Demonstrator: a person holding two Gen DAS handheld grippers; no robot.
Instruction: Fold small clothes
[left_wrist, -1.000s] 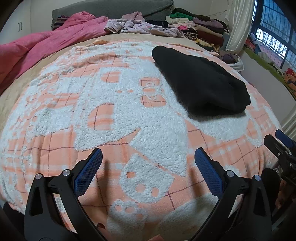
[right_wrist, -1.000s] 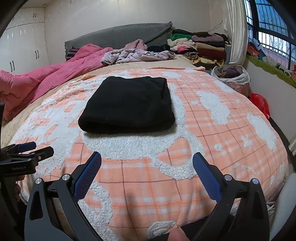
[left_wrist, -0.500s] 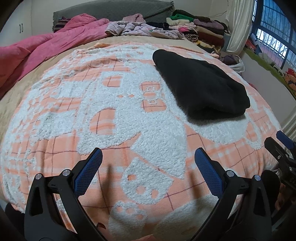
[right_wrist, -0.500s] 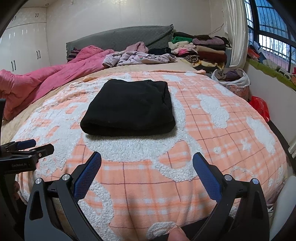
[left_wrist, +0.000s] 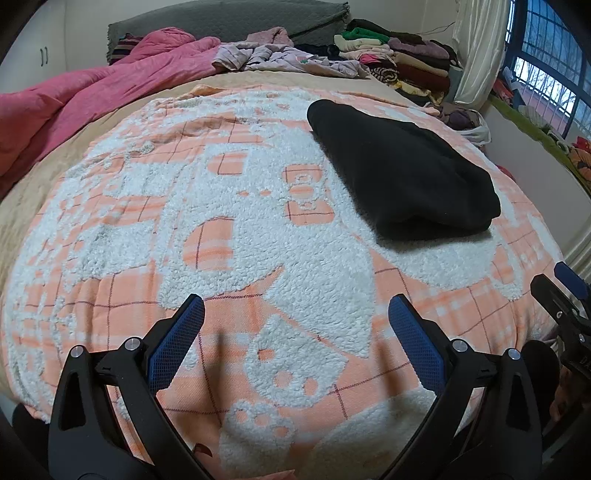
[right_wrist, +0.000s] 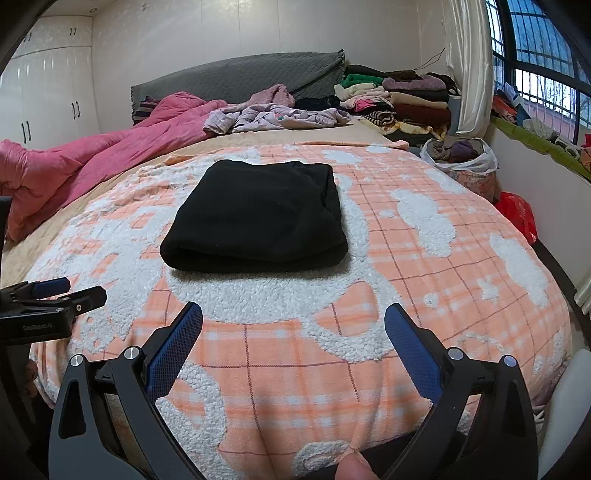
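Since the earlier frame, both views had shifted only a little, the black folded garment (right_wrist: 258, 214) sitting slightly lower in the right wrist view and its place on the bed unchanged. It lay flat on the orange-and-white blanket (right_wrist: 424, 280), well ahead of both grippers. The left gripper (left_wrist: 295, 332) and the right gripper (right_wrist: 293, 328) hovered near the bed's foot, jaws spread apart and holding nothing. A pink quilt (right_wrist: 92, 162) and a stack of folded clothes (right_wrist: 399, 99) lay beyond.
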